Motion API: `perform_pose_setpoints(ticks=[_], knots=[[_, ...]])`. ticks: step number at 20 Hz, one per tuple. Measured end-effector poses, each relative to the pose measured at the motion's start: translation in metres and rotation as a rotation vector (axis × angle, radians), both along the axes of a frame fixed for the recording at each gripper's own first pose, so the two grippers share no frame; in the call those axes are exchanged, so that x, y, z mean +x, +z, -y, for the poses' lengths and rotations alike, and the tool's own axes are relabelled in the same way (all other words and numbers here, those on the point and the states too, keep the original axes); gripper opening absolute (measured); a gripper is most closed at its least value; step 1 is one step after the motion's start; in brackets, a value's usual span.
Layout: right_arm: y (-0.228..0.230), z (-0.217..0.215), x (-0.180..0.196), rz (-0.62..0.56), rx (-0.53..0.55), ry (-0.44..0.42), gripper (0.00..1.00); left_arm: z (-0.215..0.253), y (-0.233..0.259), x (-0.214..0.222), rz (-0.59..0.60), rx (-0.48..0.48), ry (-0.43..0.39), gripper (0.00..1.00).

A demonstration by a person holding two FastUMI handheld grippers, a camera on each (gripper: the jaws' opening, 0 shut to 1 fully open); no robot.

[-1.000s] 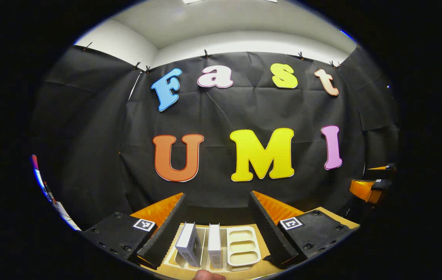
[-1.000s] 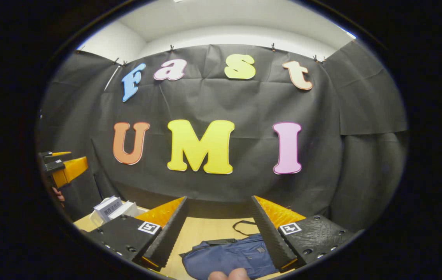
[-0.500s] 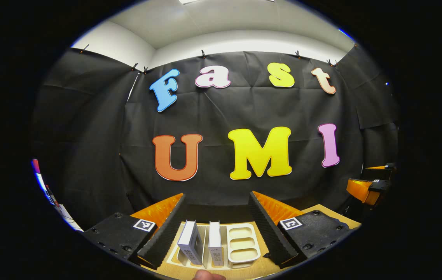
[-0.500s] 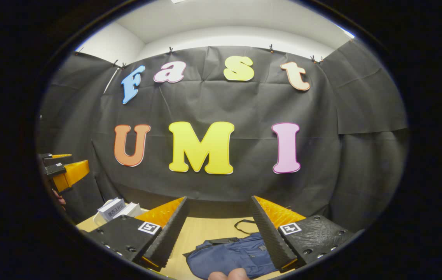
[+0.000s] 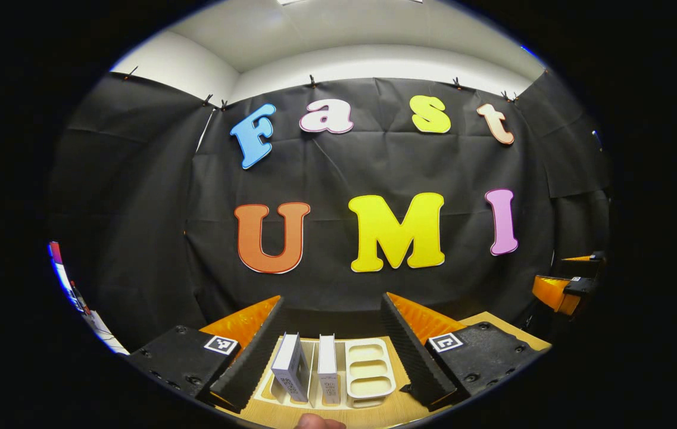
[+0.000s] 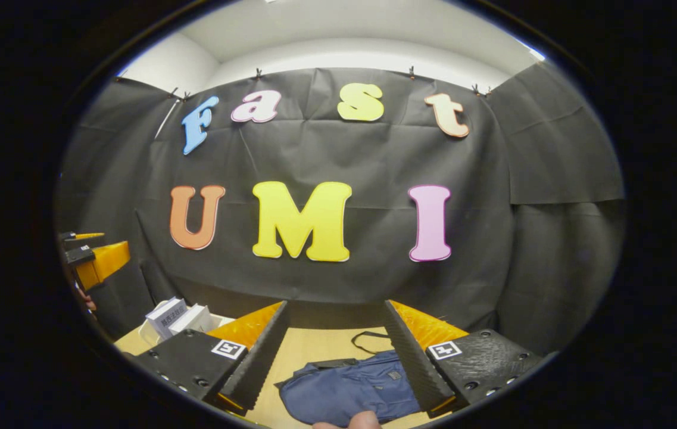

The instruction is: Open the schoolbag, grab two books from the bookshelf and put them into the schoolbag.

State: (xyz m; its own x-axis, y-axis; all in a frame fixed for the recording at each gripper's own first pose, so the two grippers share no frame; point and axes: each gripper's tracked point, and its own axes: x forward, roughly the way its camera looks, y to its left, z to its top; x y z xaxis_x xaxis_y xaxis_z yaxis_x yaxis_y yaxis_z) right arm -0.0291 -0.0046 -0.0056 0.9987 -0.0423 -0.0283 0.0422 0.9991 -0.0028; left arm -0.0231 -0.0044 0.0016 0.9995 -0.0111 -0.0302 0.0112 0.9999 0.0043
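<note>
In the left gripper view, two white books [image 5: 292,374] [image 5: 328,375] stand upright in a cream slotted bookshelf rack [image 5: 369,370] on the wooden table. My left gripper [image 5: 332,310] is open above and in front of them, nothing between its fingers. In the right gripper view, a dark blue schoolbag [image 6: 347,392] lies flat on the table with its black strap [image 6: 368,341] behind it. My right gripper [image 6: 333,313] hovers open over the bag. The two books [image 6: 167,316] appear at the far left there, below the left gripper [image 6: 93,262].
The wooden table [image 6: 308,351] runs back to the black cloth wall. The right gripper [image 5: 564,289] shows at the right edge of the left gripper view. A fingertip of the holding hand [image 6: 362,420] peeks in at the bottom.
Both views have shifted only slightly; the books and rack sit a little lower and the bag a little more to the left. Neither gripper has taken hold of anything.
</note>
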Motion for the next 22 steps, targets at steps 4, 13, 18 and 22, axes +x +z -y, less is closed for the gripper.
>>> perform_pose_setpoints(ticks=[4, 13, 18, 22], knots=[[-0.020, -0.008, 0.000, -0.071, -0.023, 0.022, 0.95, -0.003, -0.004, -0.001, -0.007, -0.003, -0.002, 1.00], [-0.151, -0.058, 0.003, -0.494, -0.161, 0.178, 0.96, -0.014, -0.011, -0.003, 0.001, 0.025, 0.019, 1.00], [-0.228, -0.083, -0.004, -0.709, -0.233, 0.224, 0.98, -0.027, -0.019, -0.007, -0.015, 0.024, 0.048, 1.00], [-0.277, -0.092, 0.000, -0.804, -0.311, 0.226, 0.99, -0.039, -0.024, -0.009, -0.019, 0.034, 0.076, 1.00]])
